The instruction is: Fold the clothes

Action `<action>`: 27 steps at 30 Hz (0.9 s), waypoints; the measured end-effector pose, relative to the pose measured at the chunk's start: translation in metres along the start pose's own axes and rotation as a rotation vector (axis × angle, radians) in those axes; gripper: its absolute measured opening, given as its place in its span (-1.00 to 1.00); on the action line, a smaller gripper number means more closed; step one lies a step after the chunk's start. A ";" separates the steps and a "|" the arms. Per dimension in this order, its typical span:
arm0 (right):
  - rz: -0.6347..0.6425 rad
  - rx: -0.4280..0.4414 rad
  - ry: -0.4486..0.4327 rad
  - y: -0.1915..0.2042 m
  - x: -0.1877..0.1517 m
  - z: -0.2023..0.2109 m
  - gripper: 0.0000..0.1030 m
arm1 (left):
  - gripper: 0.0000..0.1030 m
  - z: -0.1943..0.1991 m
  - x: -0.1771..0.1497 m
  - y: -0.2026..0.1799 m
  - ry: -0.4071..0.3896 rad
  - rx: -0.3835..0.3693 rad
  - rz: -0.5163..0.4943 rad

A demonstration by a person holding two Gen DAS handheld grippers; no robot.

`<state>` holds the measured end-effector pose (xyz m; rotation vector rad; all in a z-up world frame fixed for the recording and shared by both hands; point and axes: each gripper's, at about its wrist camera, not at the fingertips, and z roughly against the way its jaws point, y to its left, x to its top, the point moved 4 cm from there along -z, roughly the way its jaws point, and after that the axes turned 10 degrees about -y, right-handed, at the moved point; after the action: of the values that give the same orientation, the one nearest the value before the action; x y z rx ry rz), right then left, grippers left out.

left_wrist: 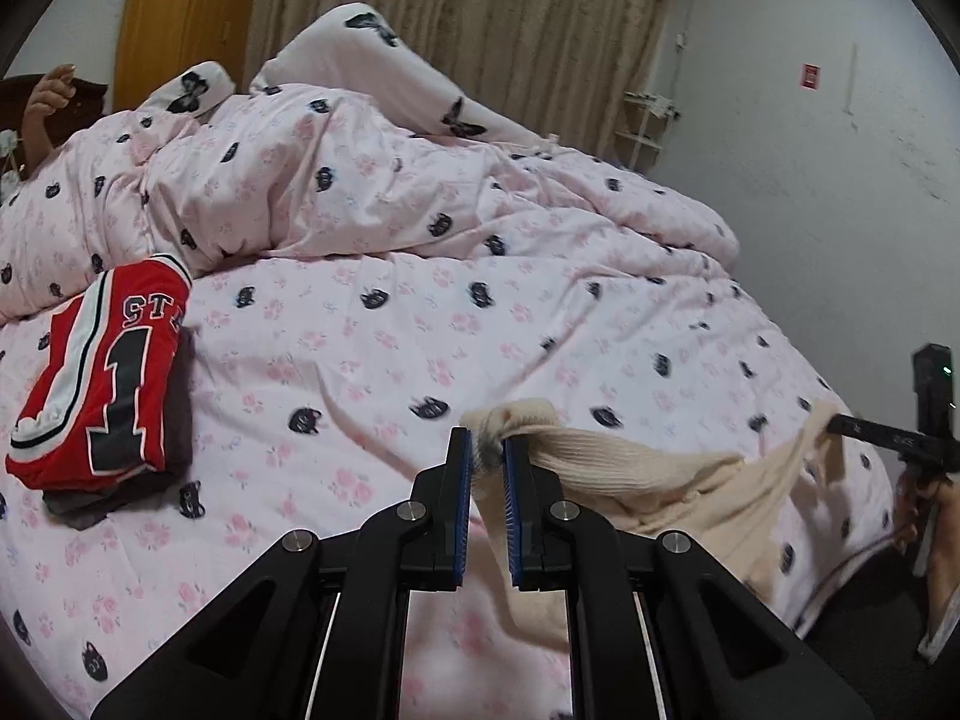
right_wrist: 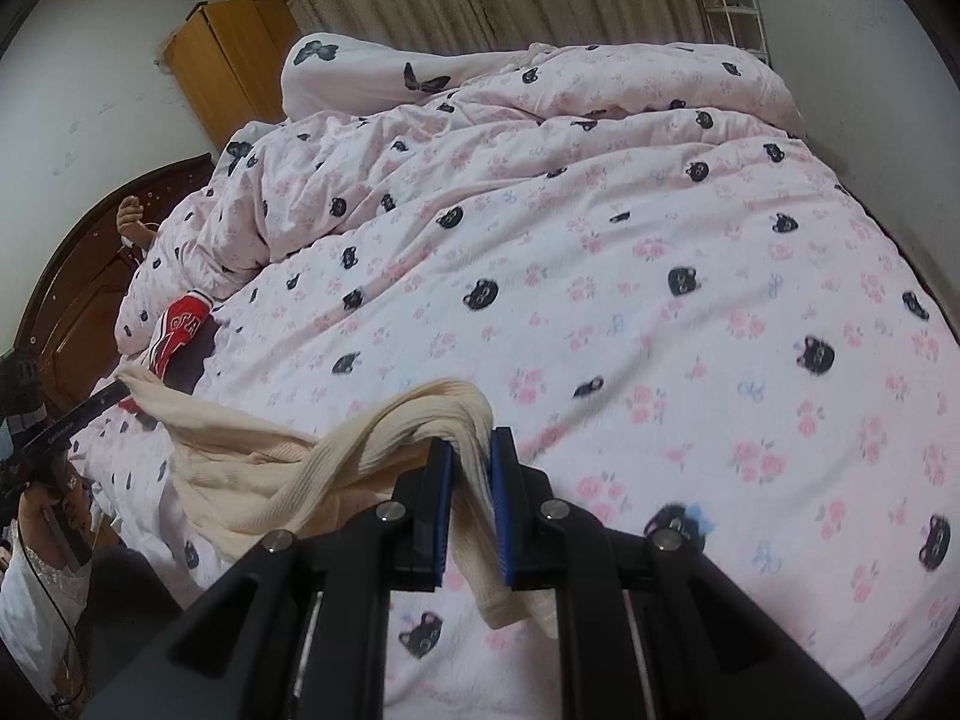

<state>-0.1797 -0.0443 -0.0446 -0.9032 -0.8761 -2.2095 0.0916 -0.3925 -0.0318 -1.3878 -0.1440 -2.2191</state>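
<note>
A cream ribbed knit garment (left_wrist: 648, 480) hangs stretched between both grippers above the pink bed. My left gripper (left_wrist: 487, 450) is shut on one end of it, the cloth bunched between the blue pads. My right gripper (right_wrist: 471, 450) is shut on the other end (right_wrist: 360, 450), with a cuff hanging down below the pads. The right gripper shows at the right edge of the left wrist view (left_wrist: 864, 429). The left gripper shows at the left edge of the right wrist view (right_wrist: 90, 408).
A folded red jersey (left_wrist: 102, 378) lies on dark folded clothes at the bed's left side. A rumpled pink duvet (left_wrist: 360, 180) and pillows fill the far half. The flat sheet (right_wrist: 660, 330) lies beyond the grippers. A wooden cabinet (right_wrist: 234, 66) stands behind.
</note>
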 end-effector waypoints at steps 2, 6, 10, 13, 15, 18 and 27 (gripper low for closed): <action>-0.002 0.000 -0.002 -0.004 0.007 -0.006 -0.74 | -0.87 -0.018 0.005 0.009 0.001 0.044 0.015; -0.015 0.010 0.010 -0.006 0.005 -0.017 -0.74 | -0.95 -0.044 0.005 0.024 0.026 0.077 0.066; -0.003 -0.003 0.037 -0.007 -0.001 -0.027 -0.74 | -0.92 -0.053 -0.003 0.026 0.040 0.059 0.100; -0.001 -0.004 0.044 -0.009 -0.004 -0.030 -0.74 | -0.49 -0.047 -0.018 0.017 0.070 0.044 0.064; 0.000 -0.001 0.048 -0.010 -0.005 -0.030 -0.74 | -0.05 -0.039 -0.030 0.008 0.095 0.038 0.034; 0.002 0.005 0.057 -0.010 -0.006 -0.031 -0.74 | -0.04 -0.022 -0.051 -0.005 0.135 0.008 0.008; 0.037 0.012 0.077 -0.002 -0.011 -0.034 -0.74 | -0.02 0.003 -0.088 -0.045 0.201 -0.108 -0.058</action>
<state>-0.1872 -0.0657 -0.0723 -0.8167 -0.8288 -2.1903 0.1023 -0.3204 -0.0982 -1.2191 0.0060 -2.4306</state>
